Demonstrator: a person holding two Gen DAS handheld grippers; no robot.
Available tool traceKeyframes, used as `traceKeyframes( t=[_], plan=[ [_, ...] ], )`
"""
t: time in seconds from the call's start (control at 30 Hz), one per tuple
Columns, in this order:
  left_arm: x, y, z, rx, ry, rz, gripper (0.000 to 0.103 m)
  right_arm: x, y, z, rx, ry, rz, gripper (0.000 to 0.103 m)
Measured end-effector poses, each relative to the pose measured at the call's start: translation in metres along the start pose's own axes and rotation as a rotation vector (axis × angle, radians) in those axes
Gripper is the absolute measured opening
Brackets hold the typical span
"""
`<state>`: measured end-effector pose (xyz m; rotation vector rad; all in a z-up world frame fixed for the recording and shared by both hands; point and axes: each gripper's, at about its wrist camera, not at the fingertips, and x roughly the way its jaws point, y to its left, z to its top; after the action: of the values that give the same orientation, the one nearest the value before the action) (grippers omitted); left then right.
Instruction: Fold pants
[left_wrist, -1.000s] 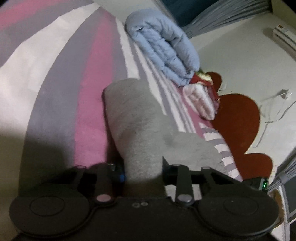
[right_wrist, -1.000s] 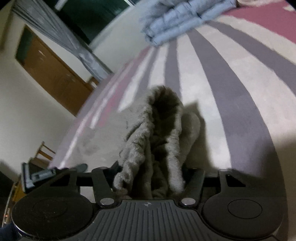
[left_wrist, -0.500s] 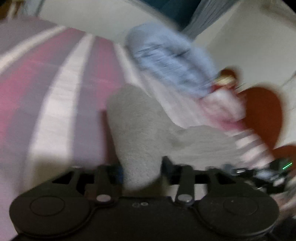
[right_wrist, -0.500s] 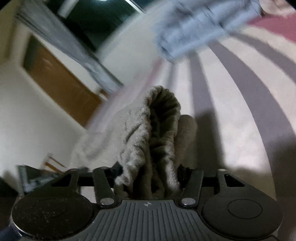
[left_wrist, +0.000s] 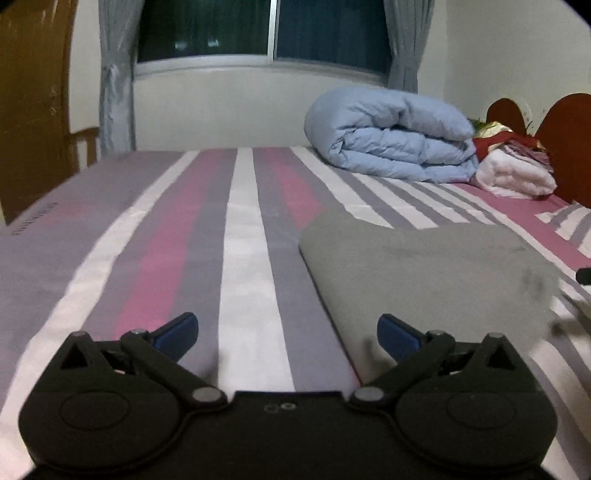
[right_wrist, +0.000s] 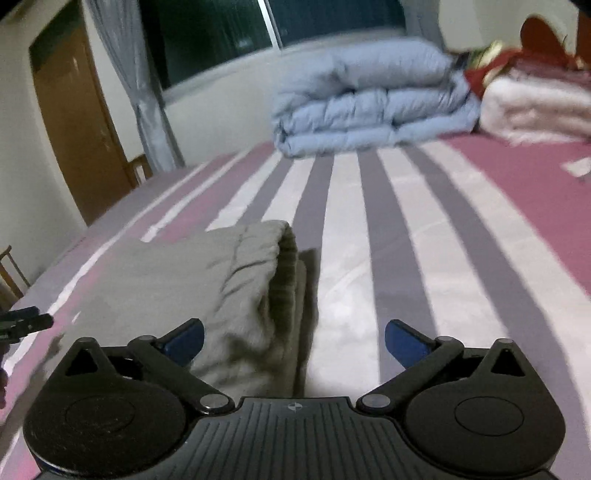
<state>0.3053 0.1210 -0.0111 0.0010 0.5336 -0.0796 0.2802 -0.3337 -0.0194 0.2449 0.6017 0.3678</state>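
On the striped bedsheet (left_wrist: 240, 258), grey pants (left_wrist: 424, 266) are lying folded flat. Left gripper (left_wrist: 287, 328) is hovering beside their left edge, jaws spread wide, gripping nothing. Right gripper (right_wrist: 293, 338) is likewise standing wide open and empty, with the bunched waistband end of the pants (right_wrist: 236, 288) sitting between its fingers. Blue duvet (left_wrist: 391, 136) and white folded blanket (left_wrist: 513, 177) are resting near the headboard (left_wrist: 565, 140).
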Motion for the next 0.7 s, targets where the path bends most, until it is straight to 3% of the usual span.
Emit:
traceKeyframes(
  t=[0.07,0.2,0.3,0.37,0.4,0.5,0.7],
  plan=[
    [-0.032,-0.01,-0.017,-0.022,-0.023,0.032,0.097,-0.024,0.013,-0.013,-0.015,-0.021,-0.005,0.103],
    [-0.077,-0.039,-0.047,-0.066,-0.025,0.018,0.097,-0.062,0.042,-0.063,-0.035,0.01,-0.013,0.103],
    [-0.11,-0.065,-0.069,-0.047,-0.067,0.036,0.097,-0.1,0.066,-0.103,-0.055,-0.075,-0.023,0.103],
    [-0.137,-0.081,-0.088,-0.035,-0.153,0.121,0.097,-0.12,0.074,-0.132,-0.019,-0.137,-0.026,0.103],
    [-0.148,-0.088,-0.099,-0.036,-0.186,0.148,0.097,-0.125,0.081,-0.137,-0.011,-0.103,-0.037,0.103],
    [-0.163,-0.101,-0.111,-0.055,-0.167,0.116,0.097,-0.152,0.1,-0.138,-0.098,-0.202,-0.019,0.103],
    [-0.198,-0.118,-0.116,-0.026,-0.21,0.014,0.097,-0.183,0.119,-0.154,-0.107,-0.211,-0.006,0.103]
  ],
)
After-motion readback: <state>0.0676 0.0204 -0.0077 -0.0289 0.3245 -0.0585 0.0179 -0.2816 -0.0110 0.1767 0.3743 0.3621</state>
